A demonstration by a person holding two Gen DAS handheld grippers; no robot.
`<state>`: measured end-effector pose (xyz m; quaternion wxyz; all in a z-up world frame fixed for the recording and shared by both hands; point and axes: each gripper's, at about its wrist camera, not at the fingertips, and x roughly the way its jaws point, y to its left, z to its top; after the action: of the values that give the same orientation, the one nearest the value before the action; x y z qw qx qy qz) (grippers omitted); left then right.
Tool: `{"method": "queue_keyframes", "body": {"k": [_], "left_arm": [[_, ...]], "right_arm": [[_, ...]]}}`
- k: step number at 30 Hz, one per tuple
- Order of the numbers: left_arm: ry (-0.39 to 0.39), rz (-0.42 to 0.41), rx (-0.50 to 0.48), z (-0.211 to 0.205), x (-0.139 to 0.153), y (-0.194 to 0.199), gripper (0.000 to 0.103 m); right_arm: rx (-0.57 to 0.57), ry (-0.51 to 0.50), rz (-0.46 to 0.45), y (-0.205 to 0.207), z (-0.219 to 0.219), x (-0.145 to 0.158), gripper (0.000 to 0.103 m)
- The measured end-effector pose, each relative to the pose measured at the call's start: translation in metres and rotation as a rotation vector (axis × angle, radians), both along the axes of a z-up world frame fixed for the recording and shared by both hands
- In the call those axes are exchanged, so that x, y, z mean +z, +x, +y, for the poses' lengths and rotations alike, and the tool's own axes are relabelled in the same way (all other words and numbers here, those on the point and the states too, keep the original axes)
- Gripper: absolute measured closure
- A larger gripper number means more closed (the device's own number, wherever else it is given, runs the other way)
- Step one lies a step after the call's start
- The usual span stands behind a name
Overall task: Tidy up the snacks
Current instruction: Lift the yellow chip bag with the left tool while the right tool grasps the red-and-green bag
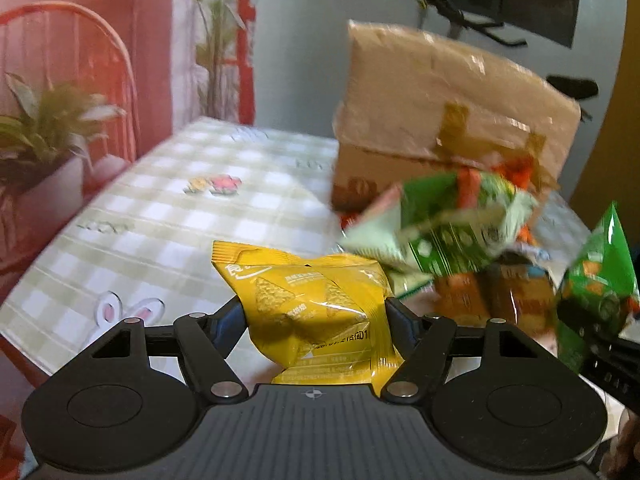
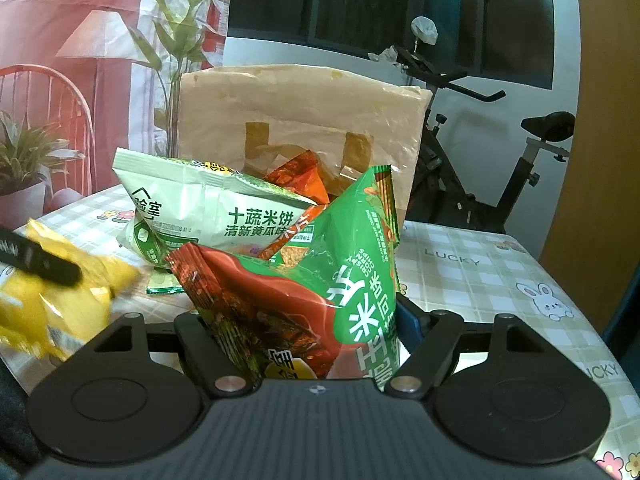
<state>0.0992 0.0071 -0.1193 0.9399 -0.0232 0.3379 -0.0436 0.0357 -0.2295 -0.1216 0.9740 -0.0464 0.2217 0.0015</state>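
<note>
Left gripper (image 1: 314, 312): jaws clamped on a yellow foil packet of triangular crisps (image 1: 308, 300), held above the green-and-white checked tablecloth (image 1: 168, 200). Right gripper (image 2: 304, 328): jaws clamped on a green-and-red foil snack bag (image 2: 320, 292), in front of a loose heap of packets, among them a pale green rice-cracker bag (image 2: 208, 208). Behind the heap stands an upright tan paper carrier bag (image 2: 300, 120) with an orange packet (image 2: 296, 178) at its mouth.

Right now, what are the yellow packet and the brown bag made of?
Yellow packet: looks like thin glossy plastic film; it shows crinkles and sharp highlights. Brown bag: looks like matte kraft paper with creases; shiny patches suggest tape or film, unclear.
</note>
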Motion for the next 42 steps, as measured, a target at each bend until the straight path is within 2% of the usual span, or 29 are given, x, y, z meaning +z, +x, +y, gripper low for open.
{"method": "queue_keyframes", "body": {"k": [5,11,19,30,38,42], "left_arm": [[0.005,-0.055,0.040,0.003,0.011,-0.003,0.029],[-0.032,-0.116,0.071,0.014,0.026,-0.014,0.029],[-0.036,-0.191,0.086,0.021,0.051,-0.006,0.029],[-0.019,-0.360,0.030,0.004,0.110,0.023,0.029],[-0.028,-0.389,-0.039,-0.020,0.134,0.065,0.029],[-0.026,-0.410,-0.075,-0.032,0.139,0.079,0.029]], "right_arm": [[-0.008,0.001,-0.010,-0.004,-0.001,0.002,0.027],[-0.028,0.000,-0.047,-0.009,-0.005,0.011,0.027],[-0.048,0.037,-0.070,-0.008,-0.016,0.023,0.027],[-0.058,0.116,-0.185,0.014,-0.046,0.084,0.027],[-0.030,0.121,-0.279,0.041,-0.059,0.132,0.027],[-0.018,0.107,-0.303,0.060,-0.062,0.147,0.027]]}}
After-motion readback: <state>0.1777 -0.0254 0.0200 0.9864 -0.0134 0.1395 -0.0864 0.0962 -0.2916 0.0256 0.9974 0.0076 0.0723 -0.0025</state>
